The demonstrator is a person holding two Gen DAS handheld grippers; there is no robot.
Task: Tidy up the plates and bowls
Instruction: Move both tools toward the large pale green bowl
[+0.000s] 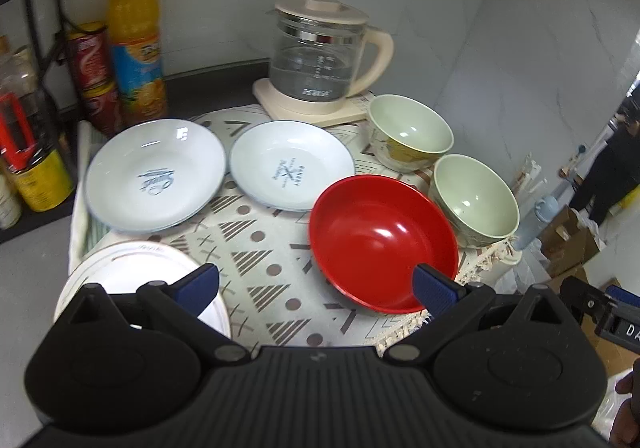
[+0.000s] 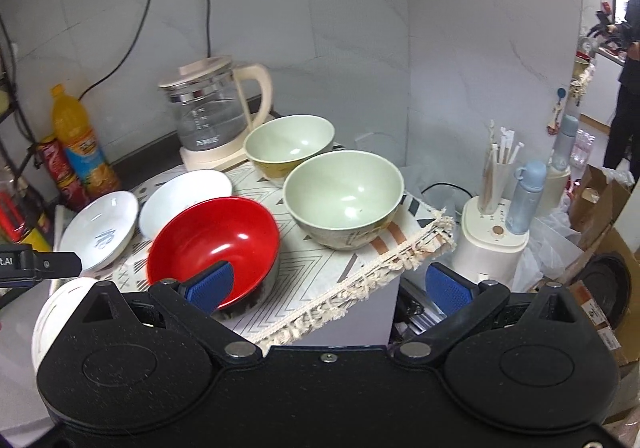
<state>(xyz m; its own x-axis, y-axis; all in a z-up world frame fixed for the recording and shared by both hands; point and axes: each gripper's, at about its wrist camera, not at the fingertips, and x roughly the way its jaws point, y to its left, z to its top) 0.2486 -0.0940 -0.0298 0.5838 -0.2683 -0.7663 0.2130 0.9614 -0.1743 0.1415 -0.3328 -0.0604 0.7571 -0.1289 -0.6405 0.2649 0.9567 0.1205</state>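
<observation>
Left gripper (image 1: 316, 288): bare patterned mat (image 1: 256, 244) dead ahead between white plate (image 1: 120, 276) left and red bowl (image 1: 382, 240) right; kettle (image 1: 320, 55) blocks beyond.

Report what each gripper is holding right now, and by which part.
Nothing is held. The left gripper and the right gripper are both open, hovering near the red bowl.

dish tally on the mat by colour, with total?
White plates: 3 — left, middle, near one partly hidden behind the left gripper
Green bowls: 2 — far, near
Red bowl: 1
Total: 6
</observation>
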